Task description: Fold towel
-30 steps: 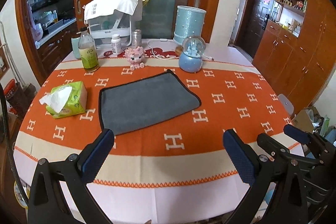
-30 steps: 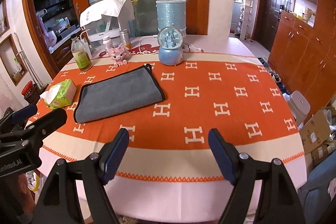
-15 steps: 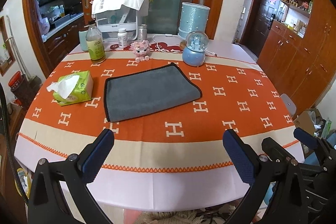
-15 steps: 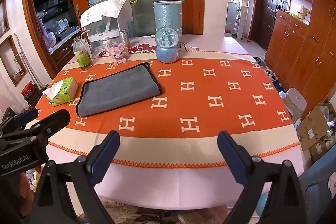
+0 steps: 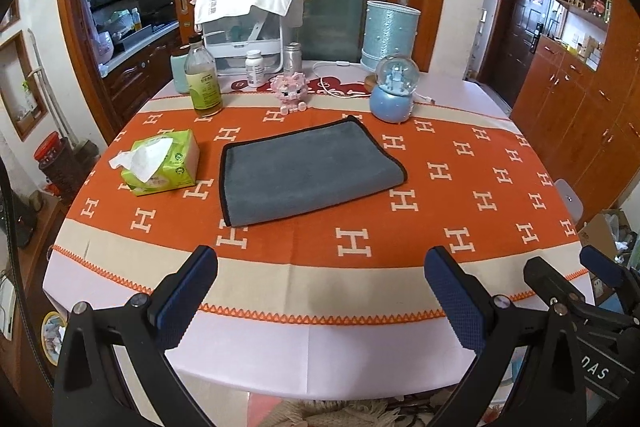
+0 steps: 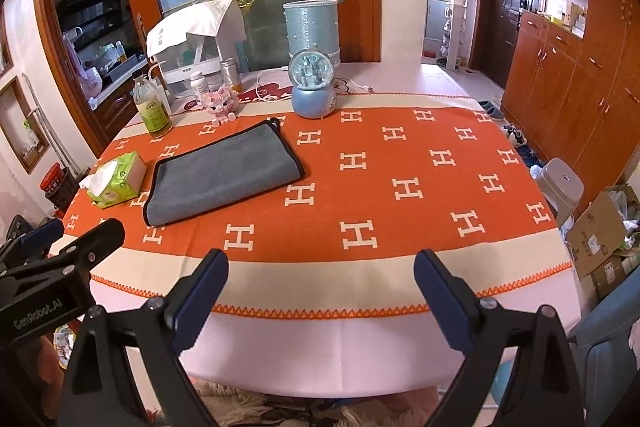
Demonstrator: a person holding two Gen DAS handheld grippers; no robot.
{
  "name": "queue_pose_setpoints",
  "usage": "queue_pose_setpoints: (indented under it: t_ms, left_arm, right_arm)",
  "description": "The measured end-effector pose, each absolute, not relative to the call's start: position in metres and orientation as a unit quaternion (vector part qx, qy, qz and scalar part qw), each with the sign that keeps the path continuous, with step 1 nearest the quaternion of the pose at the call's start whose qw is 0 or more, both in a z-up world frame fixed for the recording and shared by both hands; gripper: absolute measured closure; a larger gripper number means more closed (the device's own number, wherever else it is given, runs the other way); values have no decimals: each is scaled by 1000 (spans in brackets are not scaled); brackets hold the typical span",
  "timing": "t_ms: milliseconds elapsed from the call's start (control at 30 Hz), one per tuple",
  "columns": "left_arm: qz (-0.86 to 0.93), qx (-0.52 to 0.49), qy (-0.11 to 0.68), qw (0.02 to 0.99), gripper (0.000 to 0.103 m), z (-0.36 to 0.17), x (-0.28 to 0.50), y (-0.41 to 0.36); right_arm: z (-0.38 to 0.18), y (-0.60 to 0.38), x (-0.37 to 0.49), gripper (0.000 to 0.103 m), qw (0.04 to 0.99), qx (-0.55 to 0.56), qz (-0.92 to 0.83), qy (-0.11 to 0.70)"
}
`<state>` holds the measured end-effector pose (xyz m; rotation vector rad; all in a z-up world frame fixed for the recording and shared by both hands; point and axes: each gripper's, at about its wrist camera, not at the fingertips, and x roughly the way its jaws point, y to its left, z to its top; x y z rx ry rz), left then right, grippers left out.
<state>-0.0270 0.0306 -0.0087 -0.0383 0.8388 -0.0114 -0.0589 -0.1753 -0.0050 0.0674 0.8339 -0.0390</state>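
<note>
1. Both my left fingers (image 5: 320,291) and right fingers (image 6: 320,291) are hanging released, grasping nothing.
2. The towel (image 5: 306,171) is lying on the counter (image 5: 460,187) at 12 o'clock, looking already doubled; further folds may remain.

Home dining rm: tablecloth-covered table (image 5: 320,291) w/ snow globe (image 5: 394,95), tissue pack (image 5: 162,163), wood cabinets (image 6: 568,83), kitchen beyond

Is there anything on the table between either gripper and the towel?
Nothing visible. Bare tablecloth lies between the open left gripper and the towel, and between the open right gripper and the towel. The tissue pack lies off to the towel's left, apart from it.
</note>
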Motion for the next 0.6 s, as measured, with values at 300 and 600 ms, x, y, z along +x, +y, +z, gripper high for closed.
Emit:
queue_pose_setpoints:
  t_ms: [300,600]
  left_arm:
    - [2,-7,402,916,1,-7,-25,29]
    - [3,-2,400,916,1,-7,-24,27]
  right_arm:
    - [-4,-172,-56,8,915,23,-22,403]
    - [-7,-172,-52,8,914,17,-25,403]
